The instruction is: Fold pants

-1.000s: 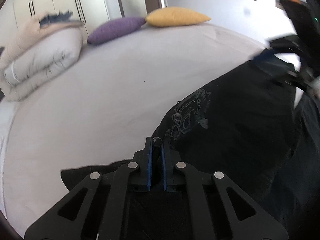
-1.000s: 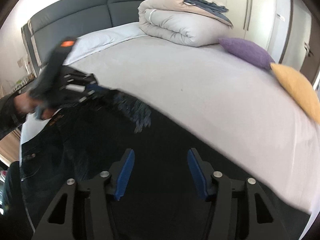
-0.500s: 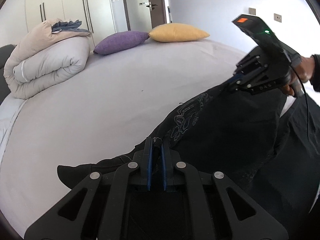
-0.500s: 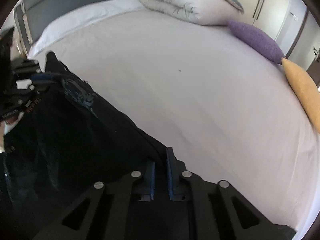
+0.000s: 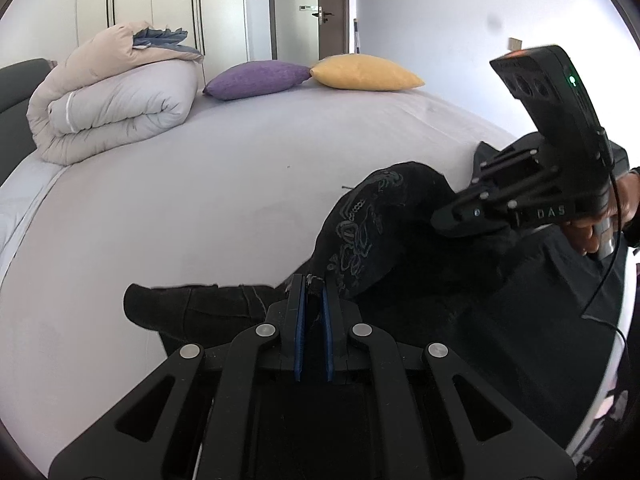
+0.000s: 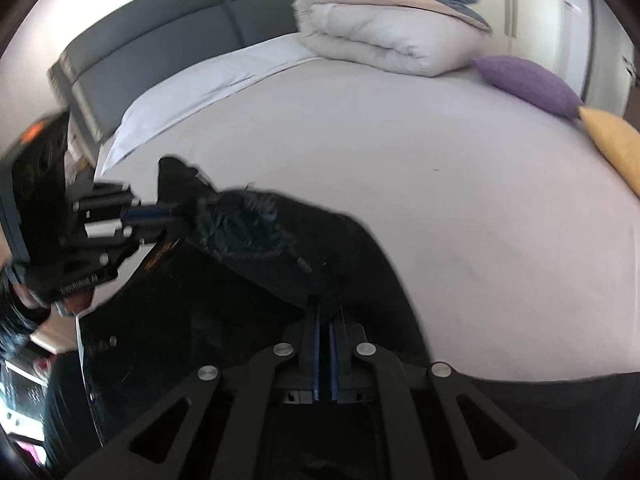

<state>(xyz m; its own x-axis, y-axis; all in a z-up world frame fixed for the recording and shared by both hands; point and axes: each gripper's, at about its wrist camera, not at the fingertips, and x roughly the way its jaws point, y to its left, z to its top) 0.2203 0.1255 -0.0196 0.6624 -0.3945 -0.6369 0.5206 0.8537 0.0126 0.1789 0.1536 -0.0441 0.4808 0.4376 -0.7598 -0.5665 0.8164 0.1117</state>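
Gripping black pants [image 5: 400, 264] with both grippers. Left gripper [image 5: 313, 280]: blue pads [image 5: 299, 340] pinched nearly together on a bunched edge of fabric, frayed threads showing at the tips. Right gripper [image 6: 325, 304]: pads [image 6: 317, 360] also closed tight on a fold of the dark cloth.

Pants lie along the near edge of the bed [image 5: 200, 200], on the pale sheet. Fabric is lifted and rumpled between the two grippers, not flat. An embroidered pocket patch [image 5: 360, 224] faces up between the grip points. One narrower strip of the garment [image 5: 188, 308] trails flat on the sheet to the left of the left gripper. In the right wrist view a rivet [image 6: 306, 266] sits on the raised fold.

Left wrist view shows the right gripper's body at the right, tips buried in cloth, person's hand [image 5: 600, 224] behind it.

Far side of the bed: folded duvet [image 5: 116, 96] near the dark headboard [image 6: 160, 48], purple cushion [image 5: 256, 79] touching a yellow cushion [image 5: 364, 73] along the far edge. Wardrobe doors [image 5: 160, 8] behind.
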